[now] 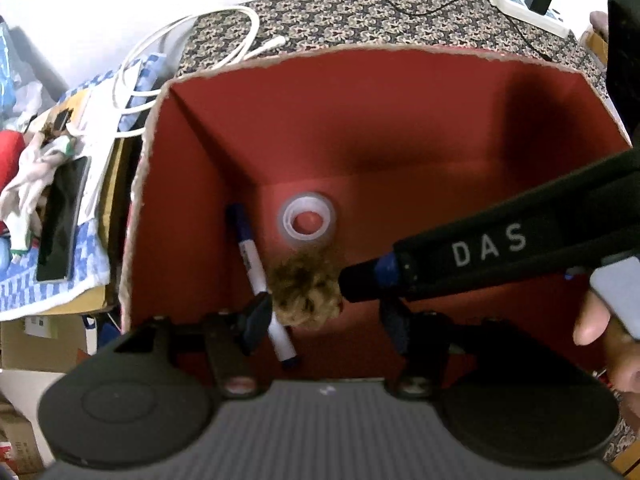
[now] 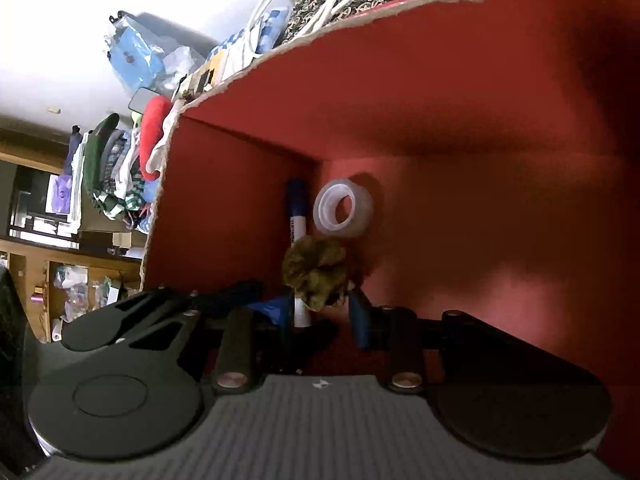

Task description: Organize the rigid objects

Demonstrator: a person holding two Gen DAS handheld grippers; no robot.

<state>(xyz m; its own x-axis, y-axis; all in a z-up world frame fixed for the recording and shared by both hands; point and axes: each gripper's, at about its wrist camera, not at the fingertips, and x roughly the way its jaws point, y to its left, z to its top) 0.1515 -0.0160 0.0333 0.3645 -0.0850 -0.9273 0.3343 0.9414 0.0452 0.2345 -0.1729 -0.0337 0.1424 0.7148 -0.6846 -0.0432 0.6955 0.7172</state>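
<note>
A red-lined cardboard box [image 1: 280, 120] fills both views. On its floor by the left wall lie a blue-capped white marker [image 1: 250, 252] [image 2: 298, 220] and a clear tape roll [image 1: 307, 218] [image 2: 343, 208]. A brown fuzzy scrunchie [image 1: 306, 288] [image 2: 316, 276] hangs above the floor. My left gripper [image 1: 326, 316] is open, its jaws standing on either side of the scrunchie without pressing it. My right gripper [image 1: 360, 282] [image 2: 320, 312] reaches in from the right and is shut on the scrunchie's edge.
A patterned cloth [image 1: 360, 16] covers the surface behind the box, with a white cable [image 1: 240, 40] and a power strip [image 1: 532, 4] on it. A phone [image 1: 62, 220] and piled clothes [image 2: 120, 168] lie left of the box. A person's hand [image 1: 592, 316] holds the right gripper.
</note>
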